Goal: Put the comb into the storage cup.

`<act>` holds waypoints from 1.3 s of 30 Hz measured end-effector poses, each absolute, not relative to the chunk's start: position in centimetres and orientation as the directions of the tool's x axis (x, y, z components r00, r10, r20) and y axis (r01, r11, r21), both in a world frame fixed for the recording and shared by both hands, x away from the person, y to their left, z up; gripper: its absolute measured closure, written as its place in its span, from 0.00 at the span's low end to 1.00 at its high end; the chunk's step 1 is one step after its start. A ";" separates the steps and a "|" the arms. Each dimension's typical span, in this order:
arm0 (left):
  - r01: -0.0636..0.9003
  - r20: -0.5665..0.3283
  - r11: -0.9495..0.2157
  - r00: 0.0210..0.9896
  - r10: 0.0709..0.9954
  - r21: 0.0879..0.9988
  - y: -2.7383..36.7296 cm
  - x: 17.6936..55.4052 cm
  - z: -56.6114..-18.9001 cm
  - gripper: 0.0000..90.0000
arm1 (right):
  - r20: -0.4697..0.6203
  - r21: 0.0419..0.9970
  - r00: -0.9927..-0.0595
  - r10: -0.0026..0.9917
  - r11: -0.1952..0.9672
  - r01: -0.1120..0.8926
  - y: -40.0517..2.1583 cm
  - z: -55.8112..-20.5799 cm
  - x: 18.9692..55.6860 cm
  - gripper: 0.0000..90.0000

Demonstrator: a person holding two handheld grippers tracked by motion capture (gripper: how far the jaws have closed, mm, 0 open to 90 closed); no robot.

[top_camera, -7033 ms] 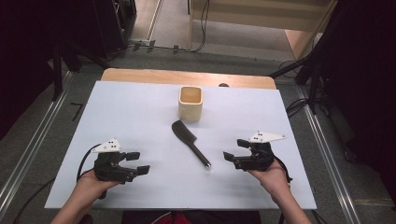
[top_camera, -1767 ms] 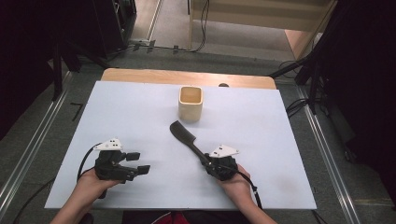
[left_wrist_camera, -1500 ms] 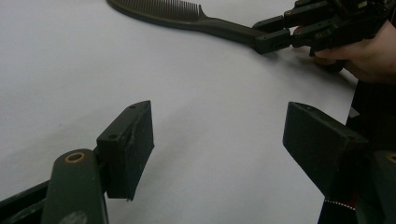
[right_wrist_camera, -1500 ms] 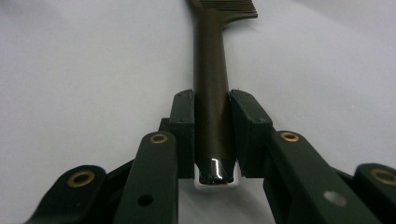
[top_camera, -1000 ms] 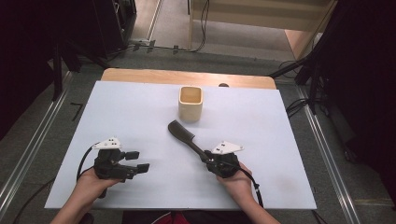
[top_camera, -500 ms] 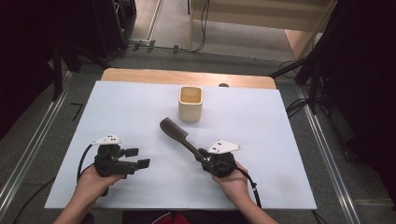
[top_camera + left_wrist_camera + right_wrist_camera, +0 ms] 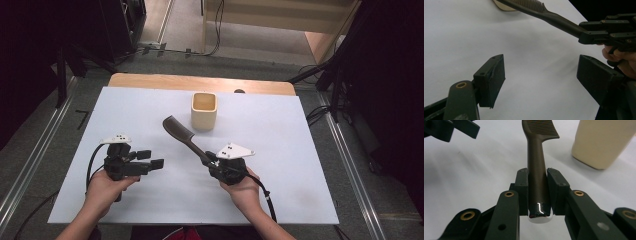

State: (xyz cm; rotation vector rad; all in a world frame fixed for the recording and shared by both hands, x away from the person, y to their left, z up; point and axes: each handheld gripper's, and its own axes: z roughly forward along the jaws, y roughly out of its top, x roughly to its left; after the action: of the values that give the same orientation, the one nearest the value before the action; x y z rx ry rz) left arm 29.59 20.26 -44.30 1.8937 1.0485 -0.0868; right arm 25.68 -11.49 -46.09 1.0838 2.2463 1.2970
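Right tool [image 7: 209,161] has lifted comb [image 7: 176,129] — head raised.

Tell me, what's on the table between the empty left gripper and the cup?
Nothing rests on that stretch of table. In the high view, only the toothed end of the comb hangs over it, held up by the right gripper, between the left gripper and the cup.

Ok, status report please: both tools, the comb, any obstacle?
Right tool shut on comb handle. Left tool open, empty. Cup beside comb head, not touching.
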 end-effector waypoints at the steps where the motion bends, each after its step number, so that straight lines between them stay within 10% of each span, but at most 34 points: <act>1: 0.695 -0.456 -0.191 0.628 0.631 0.693 20.2 29.8 -44.2 0.27 | 0.086 0.844 -0.655 0.751 0.294 0.448 -11.3 -46.0 25.7 0.78; 39: 0.741 -0.537 -0.037 0.519 0.665 0.670 18.6 34.2 -42.1 0.27 | 0.160 0.914 -0.603 0.782 0.113 0.390 -5.2 -47.6 27.3 0.78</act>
State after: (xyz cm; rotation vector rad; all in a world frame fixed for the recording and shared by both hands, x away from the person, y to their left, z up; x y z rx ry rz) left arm 34.23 18.57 -42.13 1.7449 1.1862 -0.0940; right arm 27.28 -5.16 -47.57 1.1416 2.0361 1.4887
